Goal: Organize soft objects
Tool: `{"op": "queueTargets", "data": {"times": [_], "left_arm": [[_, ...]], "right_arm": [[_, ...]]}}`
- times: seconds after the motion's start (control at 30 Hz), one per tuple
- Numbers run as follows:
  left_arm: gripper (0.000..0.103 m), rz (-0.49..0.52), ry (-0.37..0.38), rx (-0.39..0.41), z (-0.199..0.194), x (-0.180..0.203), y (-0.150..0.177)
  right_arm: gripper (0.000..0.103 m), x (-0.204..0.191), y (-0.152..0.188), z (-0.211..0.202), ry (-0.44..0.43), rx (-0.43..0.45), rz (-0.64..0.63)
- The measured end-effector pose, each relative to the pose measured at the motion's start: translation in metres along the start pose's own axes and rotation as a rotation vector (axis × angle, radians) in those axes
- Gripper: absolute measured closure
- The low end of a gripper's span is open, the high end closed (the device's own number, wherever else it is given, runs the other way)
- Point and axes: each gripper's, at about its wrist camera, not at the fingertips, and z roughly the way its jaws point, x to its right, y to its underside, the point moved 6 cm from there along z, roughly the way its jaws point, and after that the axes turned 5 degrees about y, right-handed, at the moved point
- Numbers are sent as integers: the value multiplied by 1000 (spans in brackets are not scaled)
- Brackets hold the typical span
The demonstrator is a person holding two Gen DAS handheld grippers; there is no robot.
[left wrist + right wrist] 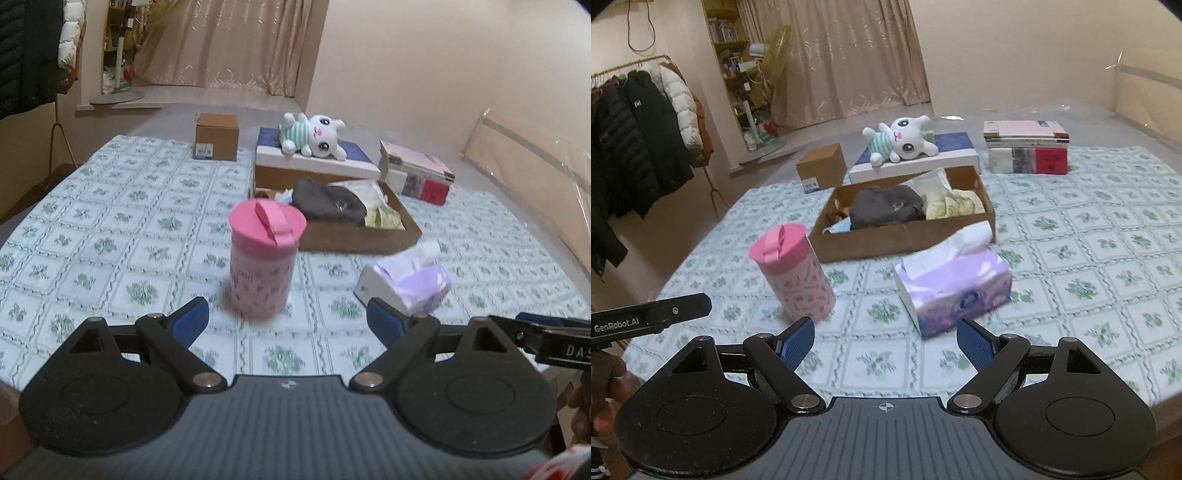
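So the bed with its green floral sheet carries everything. Cardboard tray mid-bed holds a grey beanie; plush bunny lies on the box behind. Purple tissue pack and pink cup sit near me. My left fingers and right fingers are both spread, gripping nothing.

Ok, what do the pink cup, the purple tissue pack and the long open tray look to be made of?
Pink cup: looks like hard plastic, with a smooth matte lid, flip tab and printed pale wall.
Purple tissue pack: thin glossy plastic film, going by its sheen and soft corners, with white paper tissue sticking out the top.
Open tray: brown cardboard, matte, with raw cut edges; it holds soft cloth items.
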Motion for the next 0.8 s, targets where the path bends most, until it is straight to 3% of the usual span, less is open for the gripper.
{"op": "queueTargets", "data": {"times": [0.4,0.57,0.8], "left_arm": [[12,57,-41,-44,3,10,47],[12,38,-41,-77,11,9,57],[12,43,-63,-65,14,4,55]], "right_arm": [[19,-2,39,-4,73,17,-45],[19,-1,46,3,72,12,-40],[19,-5,48,8,77,13,-57]]}}
